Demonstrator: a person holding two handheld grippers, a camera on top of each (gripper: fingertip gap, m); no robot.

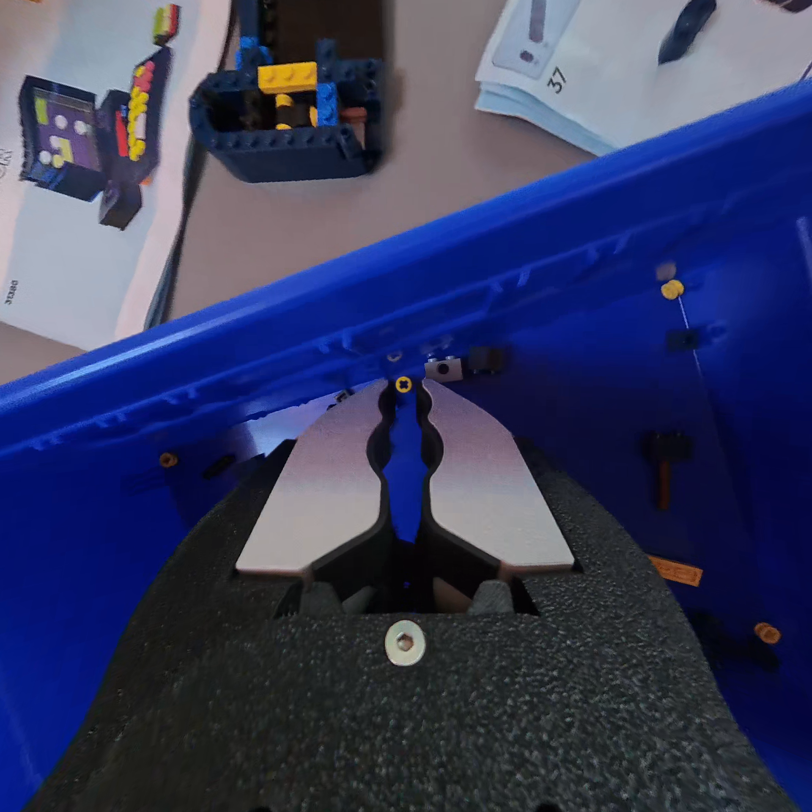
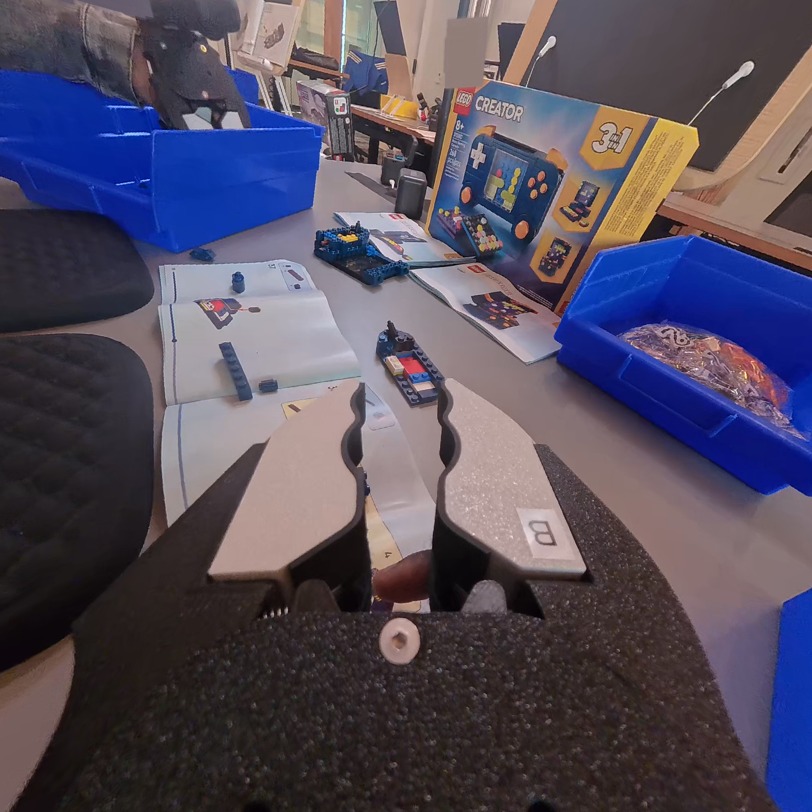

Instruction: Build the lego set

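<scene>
Left view: we see the left gripper down in the blue bin, jaws nearly shut around a small yellow round piece; a grey brick sits just beside.
Right view: our right gripper hangs open and bare over the booklet, near a small brick boat.

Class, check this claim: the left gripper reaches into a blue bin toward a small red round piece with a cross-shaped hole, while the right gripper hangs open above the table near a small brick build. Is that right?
One detail is wrong: the small round piece at the left gripper tips is yellow, not red, as the left wrist view shows. The blue bin, the open right gripper and the small brick build are as stated.
</scene>
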